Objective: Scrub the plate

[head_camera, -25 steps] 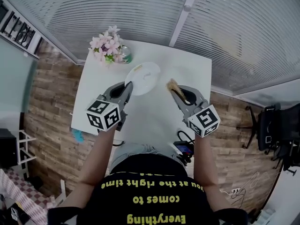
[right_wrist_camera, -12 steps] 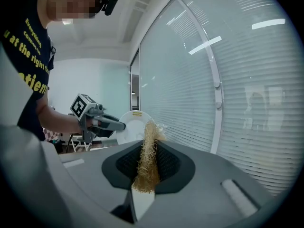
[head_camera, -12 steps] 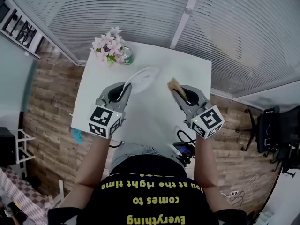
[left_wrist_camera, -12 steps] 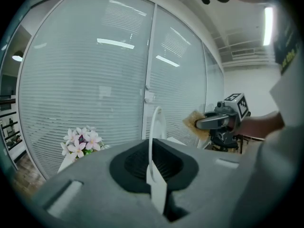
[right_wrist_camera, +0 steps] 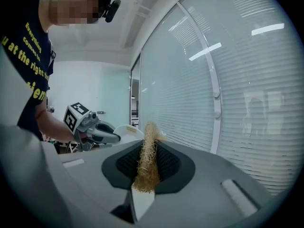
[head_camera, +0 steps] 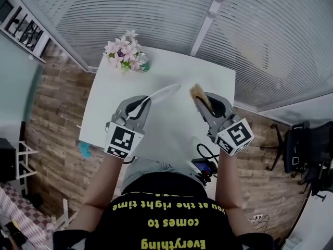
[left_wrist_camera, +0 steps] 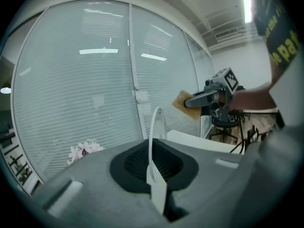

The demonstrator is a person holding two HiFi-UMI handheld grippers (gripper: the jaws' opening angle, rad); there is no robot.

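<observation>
Plate (head_camera: 165, 92) was up off the table (head_camera: 101, 92), pinched by its rim in the left gripper (head_camera: 144, 104), jaws tight on it, wrist rolled so it stood on edge. Right gripper (head_camera: 202, 102) hovered beside it above the table, jaws narrow on a straw-coloured scrubber (head_camera: 197, 93). From overhead the plate's face was hard to make out, just a thin sliver. A second earlier it lay flatter, face showing. Both hands had risen since.

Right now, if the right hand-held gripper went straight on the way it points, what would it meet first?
Probably the blinded glass wall; the plate in the left hand-held gripper lies left of that line, though depth is unclear.
</observation>
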